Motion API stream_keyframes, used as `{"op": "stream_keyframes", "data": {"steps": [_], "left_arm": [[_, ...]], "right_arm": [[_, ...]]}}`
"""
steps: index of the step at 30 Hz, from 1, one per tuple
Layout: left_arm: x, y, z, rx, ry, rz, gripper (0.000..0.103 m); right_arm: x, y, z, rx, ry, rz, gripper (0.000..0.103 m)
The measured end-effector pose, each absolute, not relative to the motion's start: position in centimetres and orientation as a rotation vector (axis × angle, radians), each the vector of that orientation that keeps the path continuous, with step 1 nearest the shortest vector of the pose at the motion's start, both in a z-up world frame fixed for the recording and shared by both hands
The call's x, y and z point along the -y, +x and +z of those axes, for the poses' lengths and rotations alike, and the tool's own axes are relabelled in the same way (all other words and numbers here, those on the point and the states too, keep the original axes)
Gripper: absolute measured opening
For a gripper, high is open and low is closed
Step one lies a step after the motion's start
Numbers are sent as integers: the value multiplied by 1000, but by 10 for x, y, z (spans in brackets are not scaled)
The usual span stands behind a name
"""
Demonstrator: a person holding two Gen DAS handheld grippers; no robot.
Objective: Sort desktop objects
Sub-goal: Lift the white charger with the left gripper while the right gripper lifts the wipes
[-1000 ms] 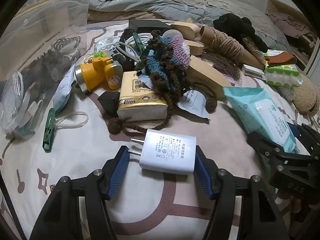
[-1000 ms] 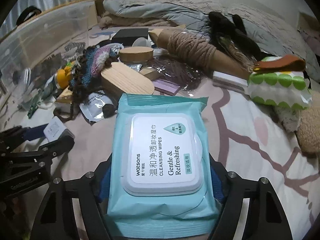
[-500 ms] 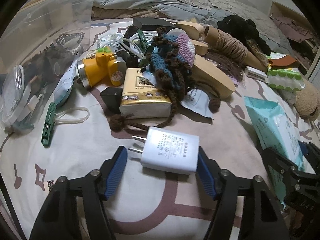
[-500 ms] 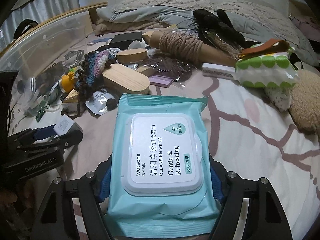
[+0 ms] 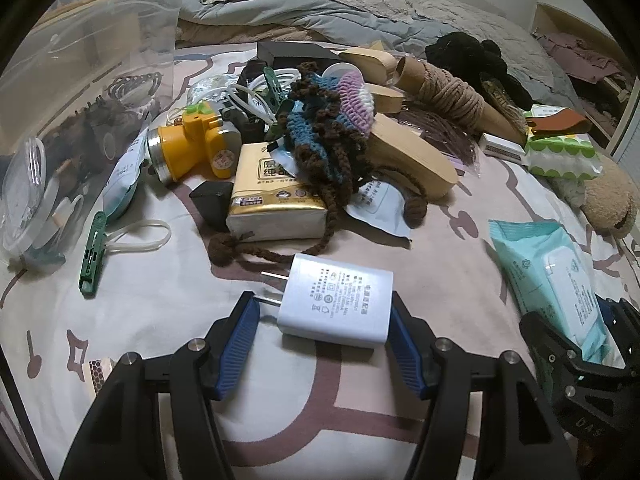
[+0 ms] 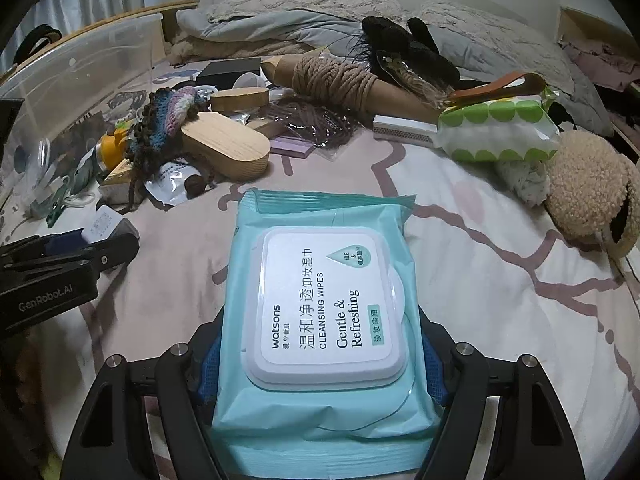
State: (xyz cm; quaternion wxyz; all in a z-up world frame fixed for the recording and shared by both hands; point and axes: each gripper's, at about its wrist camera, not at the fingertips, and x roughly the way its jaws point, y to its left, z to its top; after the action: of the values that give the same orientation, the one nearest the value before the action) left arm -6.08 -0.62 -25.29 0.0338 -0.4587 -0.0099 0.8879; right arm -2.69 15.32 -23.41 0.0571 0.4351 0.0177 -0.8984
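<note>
Left fingers (image 5: 236, 332) on white charger (image 5: 336, 300), prongs leftward; long axis crosswise

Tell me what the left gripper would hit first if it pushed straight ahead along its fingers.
The left gripper already has the white charger between its fingers. Going on, it would likely meet the brown crocheted cord first, then the gold tissue pack, though depth is hard to judge.

We see our left gripper (image 5: 322, 320) as two black plastic arms with ribbed blue pads (image 5: 236, 348) and round silver screws (image 5: 195, 345). Our right gripper (image 6: 318, 356) looks the same; pale "GenRobot.AI" lettering (image 6: 45, 299) marks the left one's black body.
</note>
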Motion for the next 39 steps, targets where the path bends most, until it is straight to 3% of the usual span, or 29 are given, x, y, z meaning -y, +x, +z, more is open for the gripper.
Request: {"op": "stream_keyframes", "data": {"steps": [26,39], "left_arm": [[2,-63,-248,17,-1353,2741,62],[6,-42,-219,40,-1300,2731,62]], "right_arm": [[-160,-28,-235,92,1323,-2733,77],[-158,-15,-215,189,1301,-2685,76]]}}
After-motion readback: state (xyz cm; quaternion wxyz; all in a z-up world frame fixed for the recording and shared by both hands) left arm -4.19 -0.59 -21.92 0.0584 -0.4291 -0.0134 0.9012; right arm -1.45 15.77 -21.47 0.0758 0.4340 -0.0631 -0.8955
